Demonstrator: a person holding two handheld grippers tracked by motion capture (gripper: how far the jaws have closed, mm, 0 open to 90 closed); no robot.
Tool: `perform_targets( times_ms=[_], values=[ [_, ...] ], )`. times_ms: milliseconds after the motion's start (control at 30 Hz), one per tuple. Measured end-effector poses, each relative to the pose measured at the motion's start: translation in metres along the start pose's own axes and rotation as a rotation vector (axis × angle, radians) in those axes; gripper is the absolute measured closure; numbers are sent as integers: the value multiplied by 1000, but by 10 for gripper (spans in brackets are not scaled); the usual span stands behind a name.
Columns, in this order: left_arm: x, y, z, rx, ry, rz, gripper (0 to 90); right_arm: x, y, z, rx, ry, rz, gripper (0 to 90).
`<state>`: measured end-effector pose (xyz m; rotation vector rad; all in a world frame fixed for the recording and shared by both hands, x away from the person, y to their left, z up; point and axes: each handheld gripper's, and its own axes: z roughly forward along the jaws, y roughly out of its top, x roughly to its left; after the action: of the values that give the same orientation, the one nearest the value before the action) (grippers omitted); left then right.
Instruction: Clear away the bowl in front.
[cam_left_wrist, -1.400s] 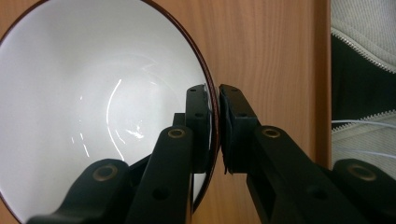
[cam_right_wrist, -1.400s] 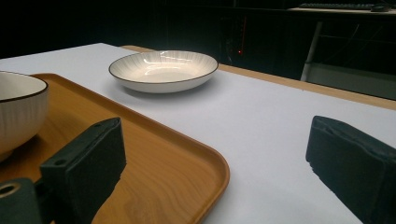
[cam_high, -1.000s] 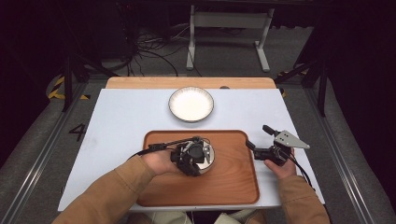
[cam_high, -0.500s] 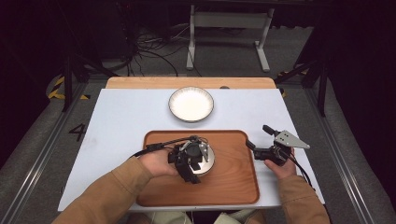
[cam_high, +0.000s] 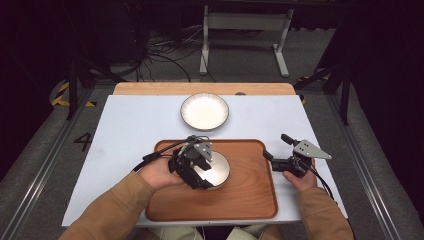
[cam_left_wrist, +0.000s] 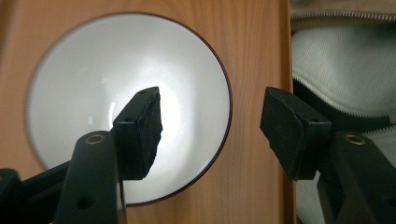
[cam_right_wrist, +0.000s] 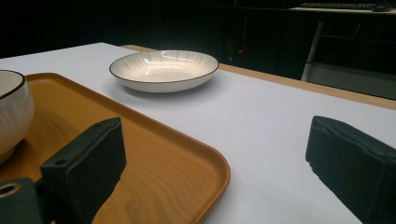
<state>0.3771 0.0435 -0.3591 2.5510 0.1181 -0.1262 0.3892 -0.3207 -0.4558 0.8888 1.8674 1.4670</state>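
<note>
A white bowl with a dark rim stands on the wooden tray. My left gripper hovers just above the bowl's near-left rim, and its jaws have just been opening. One jaw is over the inside of the bowl and the other is outside the rim, over the tray; neither pad presses on it. My right gripper stands open and empty at the tray's right edge, pointing toward a white plate.
The plate sits on the white table top beyond the tray. A strip of bare wood runs along the far edge. Dark floor with cables and a metal stand lies behind the table.
My left gripper's jaws, shut on the bowl's rim a second ago, have opened and let go. The gripper has drawn back slightly; the bowl stays on the tray. The right gripper has not moved.
</note>
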Motion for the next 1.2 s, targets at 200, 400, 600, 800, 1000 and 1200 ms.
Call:
perform_targets(
  times_ms=[200,400,600,800,1000,1200],
  values=[
    [-1,-13,-18,-122,57,-46,387,0,0,0,0,0,-5,52],
    [-3,-26,-28,-187,98,-84,384,0,0,0,1,4,0,52],
    [-5,-42,-37,-238,144,-123,383,0,0,0,1,5,-1,53],
    [-2,-60,-45,-309,206,-178,380,0,0,0,1,5,-1,52],
    [-2,-75,-50,-388,251,-206,351,0,0,0,-1,4,1,51],
    [1,-92,-54,-467,267,-237,289,0,0,0,-1,5,0,51]
  ],
)
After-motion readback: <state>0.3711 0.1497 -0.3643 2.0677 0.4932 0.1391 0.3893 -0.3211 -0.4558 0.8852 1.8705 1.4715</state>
